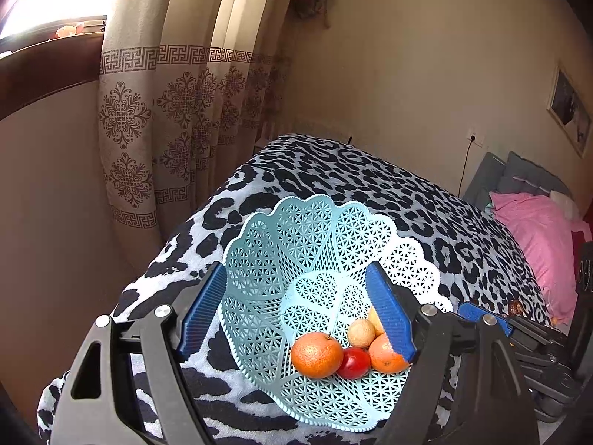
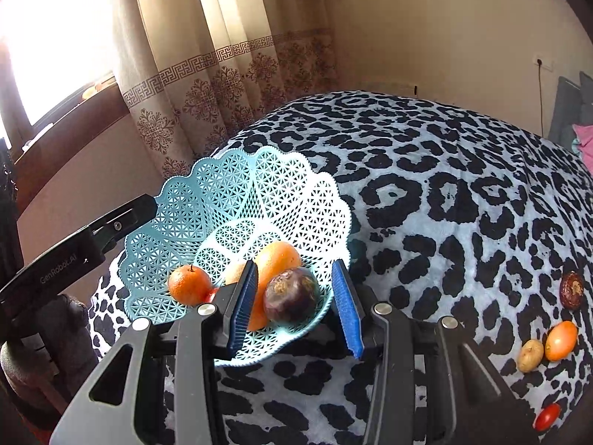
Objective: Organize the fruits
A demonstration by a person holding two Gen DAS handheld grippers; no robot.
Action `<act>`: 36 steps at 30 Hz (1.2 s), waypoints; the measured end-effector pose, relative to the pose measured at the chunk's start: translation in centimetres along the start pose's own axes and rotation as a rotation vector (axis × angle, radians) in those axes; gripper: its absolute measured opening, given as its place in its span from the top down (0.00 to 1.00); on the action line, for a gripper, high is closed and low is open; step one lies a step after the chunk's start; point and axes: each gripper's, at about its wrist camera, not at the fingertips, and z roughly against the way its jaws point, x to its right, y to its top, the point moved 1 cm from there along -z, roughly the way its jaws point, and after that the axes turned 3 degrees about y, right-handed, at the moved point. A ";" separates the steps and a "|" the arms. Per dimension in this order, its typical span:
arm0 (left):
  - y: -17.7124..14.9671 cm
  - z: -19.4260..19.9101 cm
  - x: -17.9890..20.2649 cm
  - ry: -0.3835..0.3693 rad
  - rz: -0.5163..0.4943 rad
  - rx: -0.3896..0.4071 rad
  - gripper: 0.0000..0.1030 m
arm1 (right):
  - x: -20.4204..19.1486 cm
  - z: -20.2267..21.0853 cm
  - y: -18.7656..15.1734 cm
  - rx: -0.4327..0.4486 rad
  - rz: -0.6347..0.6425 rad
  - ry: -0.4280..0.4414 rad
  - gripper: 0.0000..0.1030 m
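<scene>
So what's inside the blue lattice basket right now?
The basket holds two oranges, a red tomato, a pale round fruit and a dark purple fruit. The tongs hide whatever lies behind them.

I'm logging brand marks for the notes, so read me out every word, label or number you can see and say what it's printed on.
"GenRobot.AI": grey lettering along the black arm of the left gripper, seen from the right wrist view.
Framed picture on the wall: too small to tell whether it bears any text.
Nothing else readable.

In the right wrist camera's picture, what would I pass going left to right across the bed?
The other hand-held gripper → blue basket → small orange → dark purple fruit → yellowish fruit → orange fruit.
</scene>
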 end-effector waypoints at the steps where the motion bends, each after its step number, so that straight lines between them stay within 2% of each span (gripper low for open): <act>1: 0.0 0.0 0.0 0.001 0.002 0.001 0.23 | 0.1 0.2 0.0 0.005 -0.003 -0.003 0.59; 12: -0.2 0.1 0.6 -0.011 -0.013 -0.004 0.23 | 1.7 1.1 -1.2 0.011 -0.049 -0.046 0.59; 19: -0.2 0.5 1.0 -0.023 -0.020 0.000 0.23 | 1.4 -0.6 -1.1 -0.016 0.003 -0.114 0.59; 23: -0.2 0.6 0.8 -0.021 -0.014 0.004 0.21 | 0.7 -0.8 -0.9 0.001 0.047 -0.149 0.59; 27: -0.3 0.5 1.0 -0.022 -0.017 -0.001 0.19 | 0.2 -1.1 -0.5 -0.002 0.086 -0.162 0.58; 30: -0.4 0.6 1.3 -0.028 -0.026 0.000 0.19 | 0.6 -1.4 0.1 -0.002 0.067 -0.156 0.54; 36: -0.4 0.7 1.6 -0.034 -0.038 0.001 0.19 | 1.5 -2.2 0.5 -0.014 0.040 -0.168 0.54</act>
